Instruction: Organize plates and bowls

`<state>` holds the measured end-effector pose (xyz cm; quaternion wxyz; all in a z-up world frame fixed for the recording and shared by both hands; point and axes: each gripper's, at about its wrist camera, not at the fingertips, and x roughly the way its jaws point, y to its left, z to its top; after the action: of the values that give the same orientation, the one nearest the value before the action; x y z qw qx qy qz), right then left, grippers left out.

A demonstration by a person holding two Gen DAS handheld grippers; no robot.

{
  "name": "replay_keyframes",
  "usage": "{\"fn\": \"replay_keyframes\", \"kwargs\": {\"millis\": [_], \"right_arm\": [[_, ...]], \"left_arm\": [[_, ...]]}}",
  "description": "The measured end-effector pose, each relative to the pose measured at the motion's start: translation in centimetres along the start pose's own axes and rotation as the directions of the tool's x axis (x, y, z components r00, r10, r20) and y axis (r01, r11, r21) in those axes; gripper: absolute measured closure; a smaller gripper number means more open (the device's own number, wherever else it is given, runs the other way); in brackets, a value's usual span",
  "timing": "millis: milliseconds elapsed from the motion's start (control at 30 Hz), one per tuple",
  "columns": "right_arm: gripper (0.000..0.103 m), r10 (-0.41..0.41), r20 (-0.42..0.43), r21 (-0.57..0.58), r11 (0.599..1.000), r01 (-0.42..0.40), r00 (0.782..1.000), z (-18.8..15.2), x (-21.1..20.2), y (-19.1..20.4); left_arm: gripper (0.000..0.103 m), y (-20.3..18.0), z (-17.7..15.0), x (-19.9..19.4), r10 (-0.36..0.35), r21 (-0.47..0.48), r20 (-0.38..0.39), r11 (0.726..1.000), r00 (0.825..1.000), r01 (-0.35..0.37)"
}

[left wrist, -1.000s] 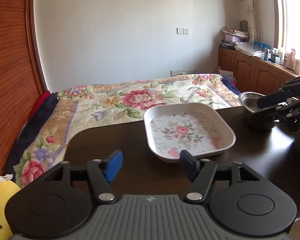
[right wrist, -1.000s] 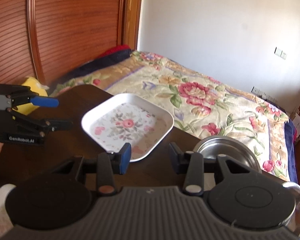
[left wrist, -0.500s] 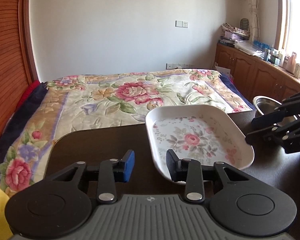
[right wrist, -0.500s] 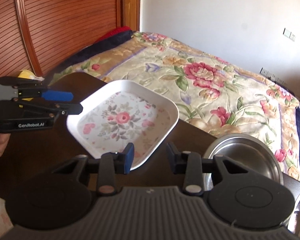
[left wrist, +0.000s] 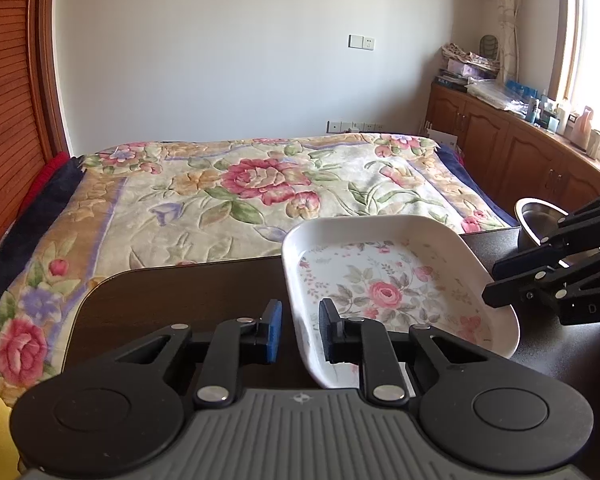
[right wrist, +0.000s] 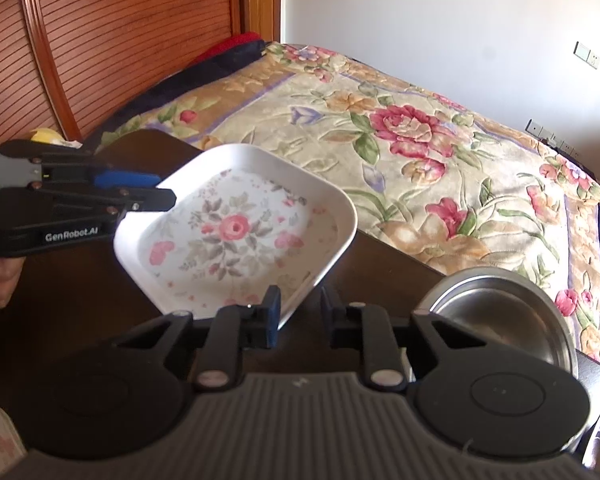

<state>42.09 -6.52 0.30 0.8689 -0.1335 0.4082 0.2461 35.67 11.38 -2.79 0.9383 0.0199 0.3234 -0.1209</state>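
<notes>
We closed both half-open grippers, left (left wrist: 298,334) and right (right wrist: 298,316), around opposite rims of the square white floral plate (left wrist: 388,280) near the dark table's (left wrist: 172,296) far edge, neither yet clamped, readying a lift.

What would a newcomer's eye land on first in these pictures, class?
First the white square plate with its pink rose, on the dark table, with the left tongs and right tongs straddling opposite rims. Behind lies the floral bedspread. A steel bowl sits right of the plate.
</notes>
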Motion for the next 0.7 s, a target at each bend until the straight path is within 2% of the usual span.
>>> {"fn": "replay_keyframes", "kwargs": {"millis": [300,700], "right_arm": [[0.083,0.015,-0.018,0.008,1.000,-0.015,1.000,0.12,0.44,-0.11],[0.084,0.028,-0.023,0.010,1.000,-0.028,0.999,-0.09,0.24,-0.13]], "left_arm": [[0.091,0.11,-0.29,0.57,-0.004,0.003,-0.022,1.000,1.000,0.004],[0.093,0.02,-0.32,0.48,-0.006,0.002,-0.023,1.000,1.000,0.006]]}}
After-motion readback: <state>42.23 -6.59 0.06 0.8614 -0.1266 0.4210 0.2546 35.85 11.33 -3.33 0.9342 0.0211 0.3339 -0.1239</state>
